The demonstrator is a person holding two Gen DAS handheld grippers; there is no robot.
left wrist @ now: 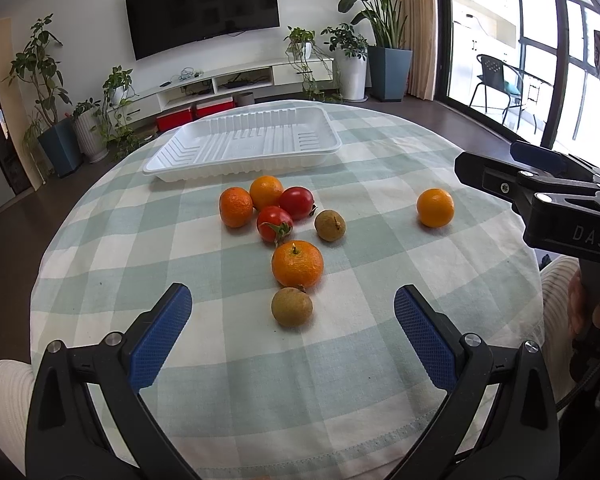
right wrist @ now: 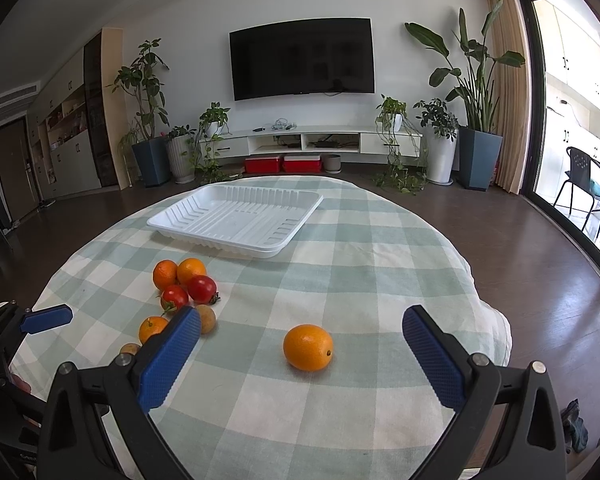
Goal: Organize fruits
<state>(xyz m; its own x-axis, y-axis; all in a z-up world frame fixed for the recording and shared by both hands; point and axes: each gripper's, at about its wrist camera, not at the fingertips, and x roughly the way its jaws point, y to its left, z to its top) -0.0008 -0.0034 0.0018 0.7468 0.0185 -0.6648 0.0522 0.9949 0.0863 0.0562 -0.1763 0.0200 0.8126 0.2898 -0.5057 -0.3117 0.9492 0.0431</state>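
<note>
A white ribbed plastic tray (left wrist: 244, 142) lies flat and empty at the far side. Near it cluster two oranges (left wrist: 236, 207) (left wrist: 266, 191) and two red tomatoes (left wrist: 297, 202) (left wrist: 274, 223), touching. A brown longan (left wrist: 329, 225) sits just right. Nearer, a stemmed orange (left wrist: 297, 264) touches another longan (left wrist: 291, 307). A lone orange (left wrist: 435, 207) lies well apart, right.

Each black plastic tool (left wrist: 293, 324) carries blue textured finger pads (left wrist: 160, 344), silver screws and white "DAS" lettering; the person wears white trousers (left wrist: 4, 396).
</note>
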